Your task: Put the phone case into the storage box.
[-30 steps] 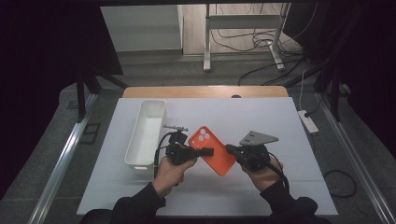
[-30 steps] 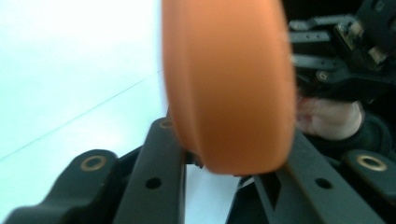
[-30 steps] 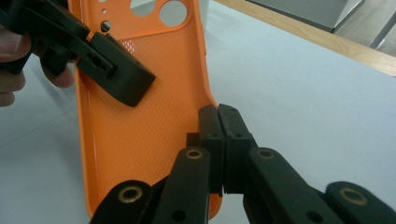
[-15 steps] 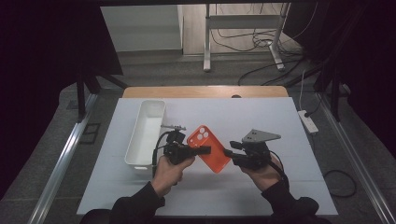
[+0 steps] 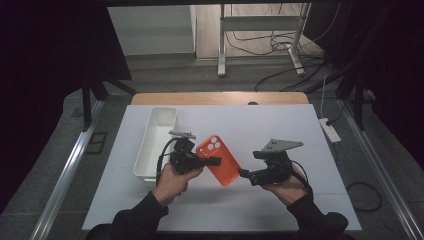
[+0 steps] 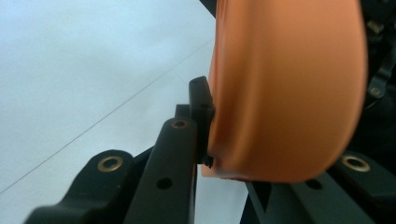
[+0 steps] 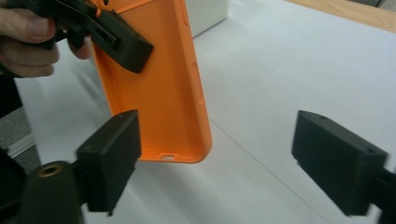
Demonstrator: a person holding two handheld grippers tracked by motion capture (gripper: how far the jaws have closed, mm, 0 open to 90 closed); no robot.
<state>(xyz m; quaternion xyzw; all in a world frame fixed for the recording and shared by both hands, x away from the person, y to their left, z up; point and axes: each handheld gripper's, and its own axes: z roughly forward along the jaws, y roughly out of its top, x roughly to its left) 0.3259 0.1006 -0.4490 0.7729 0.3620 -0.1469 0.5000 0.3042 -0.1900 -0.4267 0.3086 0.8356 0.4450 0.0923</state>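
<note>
Clamping the orange phone case (image 5: 218,160) along its left long edge, the left gripper (image 5: 212,161) has its jaws pressed together on the case wall and holds the case off the desk (image 5: 280,125), tilted, with the camera cut-out end pointing toward the far edge. In the left gripper view the case (image 6: 285,88) stands directly against the inner face of one black jaw, the pad touching the orange rim. The right gripper (image 5: 243,174) sits just beside the case's near, lower corner; its jaws have just been opening and now stand spread wide (nothing pressed between the pads). In the right gripper view the case (image 7: 159,88) hangs above the left of its two jaws, its hollow inner side facing the camera and its bottom port slot visible, while the left gripper (image 7: 126,49) pinches it near the top beside the person's left hand (image 7: 28,44). A white tray (image 5: 156,142) rests on the desk near its left edge, lengthwise from near to far, just to the left of the left hand (image 5: 172,182). The right hand (image 5: 287,187) grips its tool toward the near edge, right of centre. A wooden strip (image 5: 220,98) borders the far edge of the desk.
</note>
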